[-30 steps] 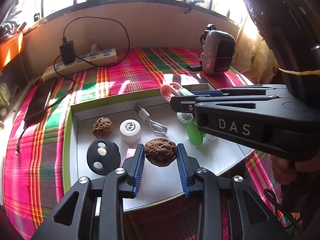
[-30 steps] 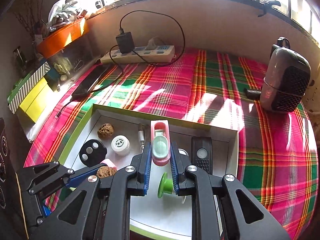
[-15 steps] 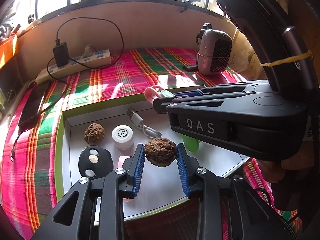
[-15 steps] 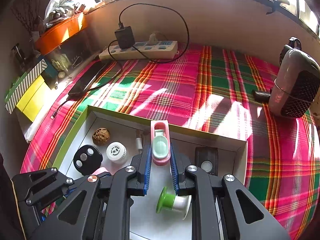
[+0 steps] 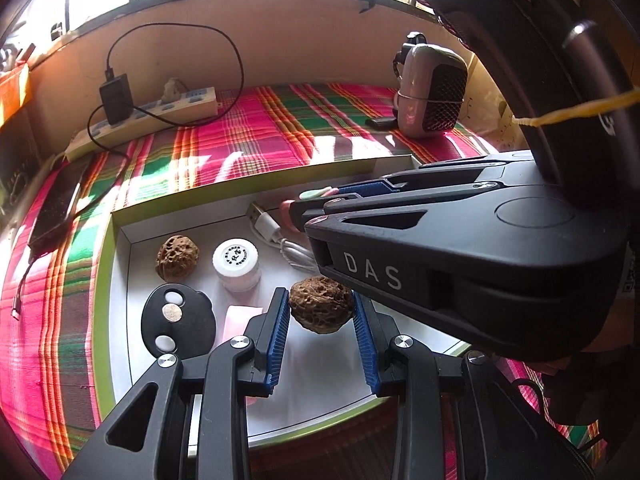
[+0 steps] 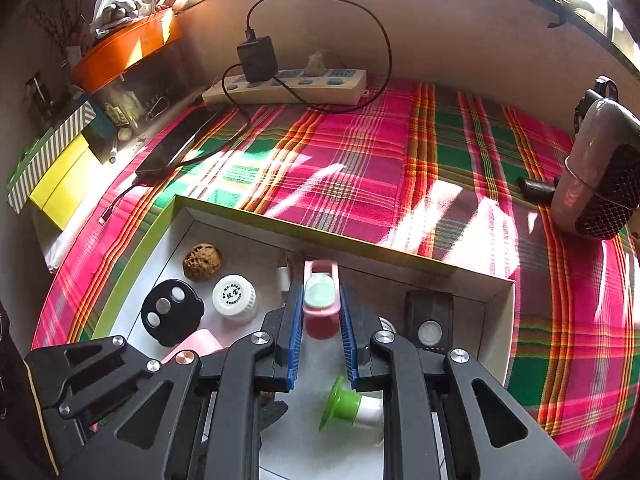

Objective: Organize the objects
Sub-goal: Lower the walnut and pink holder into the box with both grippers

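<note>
Item 1: left gripper (image 5: 321, 334), pads clamped on a walnut (image 5: 321, 303) held clear above the white floor of the box (image 5: 244, 184). Unchanged over the last second.

Item 2: right gripper (image 6: 319, 336), pads closed on a pink-and-mint clip (image 6: 320, 300), also above the box. It has swung closer across the left view, now hiding the green-capped spool (image 6: 347, 404).

Reading: both picks look complete, neither item placed; the carry stage is judged next.

Left view only: the walnut in its grip, which the right view hides behind its own frame.

Right view only: spool, black remote (image 6: 429, 316) at the box's right wall.

Both views: second walnut (image 6: 202, 262), white jar (image 6: 234, 296), black disc (image 6: 171, 312)
</note>
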`<state>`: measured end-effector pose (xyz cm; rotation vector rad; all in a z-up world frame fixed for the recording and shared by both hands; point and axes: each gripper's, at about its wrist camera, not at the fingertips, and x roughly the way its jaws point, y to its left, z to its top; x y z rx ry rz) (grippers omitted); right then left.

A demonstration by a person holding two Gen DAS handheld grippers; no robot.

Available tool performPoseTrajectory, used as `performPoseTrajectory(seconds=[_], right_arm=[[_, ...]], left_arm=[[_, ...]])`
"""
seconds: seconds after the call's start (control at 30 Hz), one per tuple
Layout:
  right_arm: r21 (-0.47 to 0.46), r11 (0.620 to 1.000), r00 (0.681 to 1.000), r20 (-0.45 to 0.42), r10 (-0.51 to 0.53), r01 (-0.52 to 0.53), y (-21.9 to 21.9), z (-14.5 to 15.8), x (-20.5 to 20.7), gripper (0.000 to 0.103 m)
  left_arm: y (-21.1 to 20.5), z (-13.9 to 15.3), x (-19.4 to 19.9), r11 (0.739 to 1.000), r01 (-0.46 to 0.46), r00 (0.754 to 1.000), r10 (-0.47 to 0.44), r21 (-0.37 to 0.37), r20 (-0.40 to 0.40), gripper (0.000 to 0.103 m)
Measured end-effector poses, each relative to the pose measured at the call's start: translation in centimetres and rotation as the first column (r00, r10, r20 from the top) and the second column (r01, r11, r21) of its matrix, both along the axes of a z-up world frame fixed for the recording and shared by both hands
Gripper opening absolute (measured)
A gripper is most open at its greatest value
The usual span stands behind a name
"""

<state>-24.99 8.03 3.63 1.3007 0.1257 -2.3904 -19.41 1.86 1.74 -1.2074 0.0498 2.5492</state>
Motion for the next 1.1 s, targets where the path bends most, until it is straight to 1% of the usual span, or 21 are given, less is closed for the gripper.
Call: performPoseTrajectory(seconds=[0.47,1.1], right_arm=[[-0.014,1.0,1.0,0.021,-0.01,0.01,0.32,-0.75,-0.17,0.019],[-0.02,1.0,0.999,0.03,-0.012,0.013,0.14,-0.91,-0.17,0.019]], left_arm=[[0.22,0.0,0.07,1.0,0.001,1.0,-0.001,-0.007,-0.007,0.03],[-0.04,-0.01,0.17,1.0,0.007,1.0,-0.008,-0.012,-0.009,0.03]])
